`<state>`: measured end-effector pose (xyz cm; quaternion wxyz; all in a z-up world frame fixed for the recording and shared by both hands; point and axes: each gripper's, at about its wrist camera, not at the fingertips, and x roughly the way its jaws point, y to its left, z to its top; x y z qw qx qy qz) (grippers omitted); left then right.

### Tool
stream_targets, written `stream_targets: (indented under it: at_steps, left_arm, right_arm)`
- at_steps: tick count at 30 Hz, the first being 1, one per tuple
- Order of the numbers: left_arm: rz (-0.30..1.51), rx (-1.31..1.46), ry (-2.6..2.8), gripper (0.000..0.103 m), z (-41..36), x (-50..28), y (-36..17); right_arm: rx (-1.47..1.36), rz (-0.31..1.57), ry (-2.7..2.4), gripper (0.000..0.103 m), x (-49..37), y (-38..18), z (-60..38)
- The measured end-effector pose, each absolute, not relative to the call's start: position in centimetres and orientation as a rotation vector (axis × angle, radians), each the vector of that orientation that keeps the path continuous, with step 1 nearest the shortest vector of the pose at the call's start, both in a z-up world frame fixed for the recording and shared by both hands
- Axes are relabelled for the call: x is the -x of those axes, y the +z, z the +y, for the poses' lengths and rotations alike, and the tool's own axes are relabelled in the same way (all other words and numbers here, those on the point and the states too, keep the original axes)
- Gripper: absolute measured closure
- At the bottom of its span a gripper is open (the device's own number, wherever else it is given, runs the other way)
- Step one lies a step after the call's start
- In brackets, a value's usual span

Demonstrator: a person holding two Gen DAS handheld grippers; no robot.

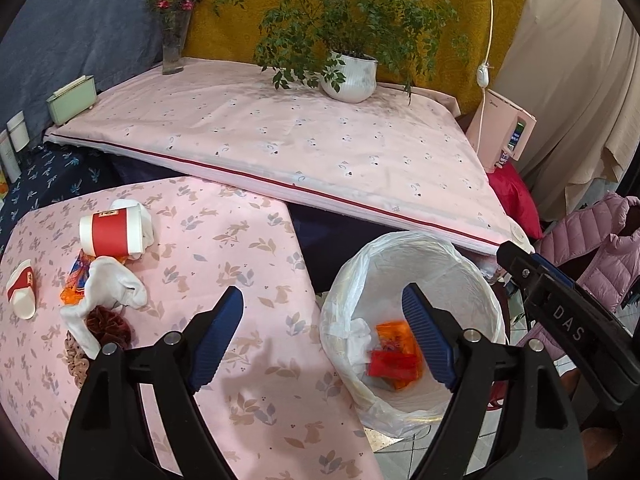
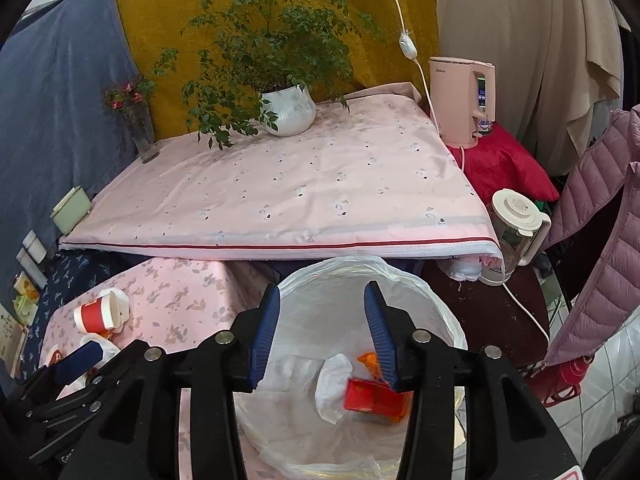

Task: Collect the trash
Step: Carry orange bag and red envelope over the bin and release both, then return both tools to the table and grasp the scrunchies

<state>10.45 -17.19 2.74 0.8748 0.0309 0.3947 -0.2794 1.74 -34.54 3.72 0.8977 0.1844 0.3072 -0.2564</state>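
A white bin with a plastic liner point(image 1: 460, 264) point(image 2: 416, 292) stands beside the low pink table point(image 1: 248, 248); in it lie a red wrapper point(image 1: 390, 362) point(image 2: 370, 396), an orange wrapper point(image 1: 394, 332) and white tissue point(image 2: 332, 380). My left gripper point(image 1: 322, 312) is open and empty over the table's right edge and the bin rim. My right gripper point(image 2: 322, 304) is open and empty above the bin. On the table's left lie a red-and-white paper cup point(image 1: 112, 234) point(image 2: 96, 316), a squashed cup point(image 1: 22, 288), white socks point(image 1: 108, 284), an orange wrapper point(image 1: 74, 280) and scrunchies point(image 1: 110, 320).
A larger pink-covered table point(image 1: 320, 140) behind holds a potted plant point(image 1: 348, 76), a flower vase point(image 1: 174, 46) and a green box point(image 1: 72, 100). A pink kettle base point(image 2: 460, 100), a glass jug point(image 2: 516, 232) and a pink puffer jacket point(image 2: 600, 248) stand to the right.
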Motion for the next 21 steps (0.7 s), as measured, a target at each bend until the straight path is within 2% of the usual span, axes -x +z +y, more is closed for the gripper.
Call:
stream_targets:
  at_steps: [15, 21]
  left_arm:
    - [0.834, -0.023, -0.527, 0.025, -13.7, -11.4, 2.2]
    - [0.840, -0.003, -0.490, 0.025, -11.3, -12.0, 1.7]
  right_arm:
    - [-0.354, 0.652, -0.483, 0.052, -2.9, 3.7, -31.4]
    - [-0.338, 0.669, -0.439, 0.051, -3.9, 3.4, -29.2]
